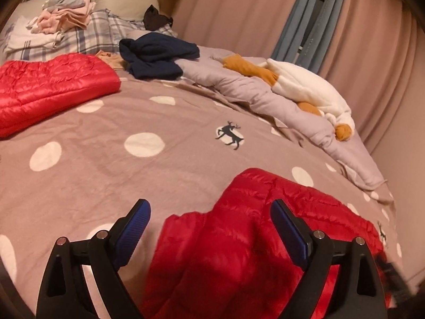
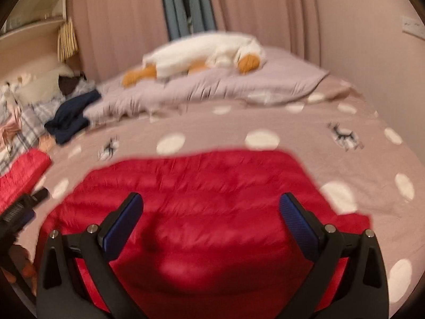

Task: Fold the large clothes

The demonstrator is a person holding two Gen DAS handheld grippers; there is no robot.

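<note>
A red quilted puffer jacket [image 1: 239,244] lies on the bed near me; it also shows in the right wrist view [image 2: 207,186], blurred. My left gripper [image 1: 211,207] is open, hovering over the jacket's left edge, holding nothing. My right gripper [image 2: 211,202] is open above the middle of the jacket, holding nothing. A second red puffer garment [image 1: 50,85] lies folded at the far left of the bed, and its corner shows in the right wrist view [image 2: 24,170].
The bed has a taupe cover [image 1: 106,164] with white dots. A navy garment [image 1: 156,53], a lilac duvet [image 1: 255,95] with a white and orange plush goose [image 1: 305,85], and stacked folded clothes [image 1: 63,18] lie further back. Pink curtains [image 1: 372,40] hang behind.
</note>
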